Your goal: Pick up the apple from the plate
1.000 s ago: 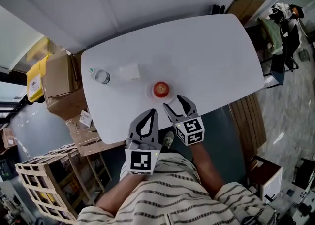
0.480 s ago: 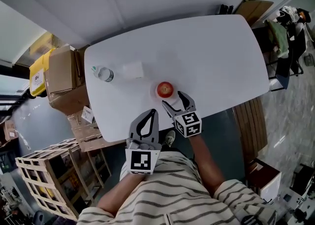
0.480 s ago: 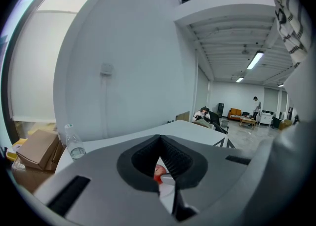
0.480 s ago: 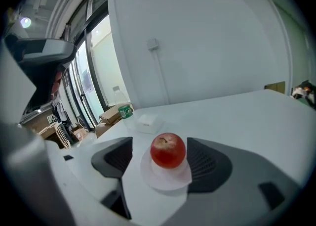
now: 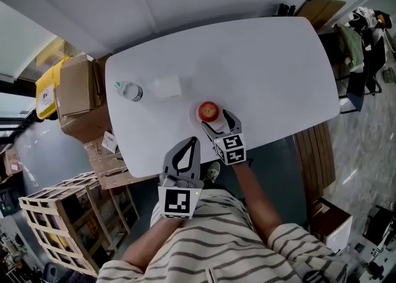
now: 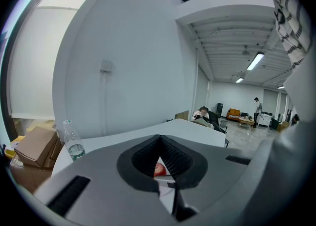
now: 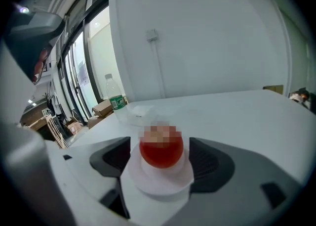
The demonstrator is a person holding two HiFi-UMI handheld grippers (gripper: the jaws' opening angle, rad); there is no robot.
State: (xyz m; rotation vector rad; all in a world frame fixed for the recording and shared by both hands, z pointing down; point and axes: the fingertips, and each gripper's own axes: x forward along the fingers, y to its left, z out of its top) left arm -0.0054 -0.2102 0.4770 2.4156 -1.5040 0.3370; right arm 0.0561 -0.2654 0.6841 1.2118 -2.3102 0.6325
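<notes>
One red apple (image 5: 208, 112) sits on one small white plate (image 7: 163, 183) near the worktop's (image 5: 266, 71) front edge. Two tongs: right tongs (image 5: 215, 119) opening, jaws flanking the plate, clear of the apple; left tongs (image 5: 193, 142) closed, empty. Beyond: one water bottle (image 5: 129, 91), one pale box (image 5: 167, 87).

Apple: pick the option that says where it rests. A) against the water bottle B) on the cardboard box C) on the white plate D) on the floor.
C: the apple sits on the small white plate on the table, well apart from the water bottle.
</notes>
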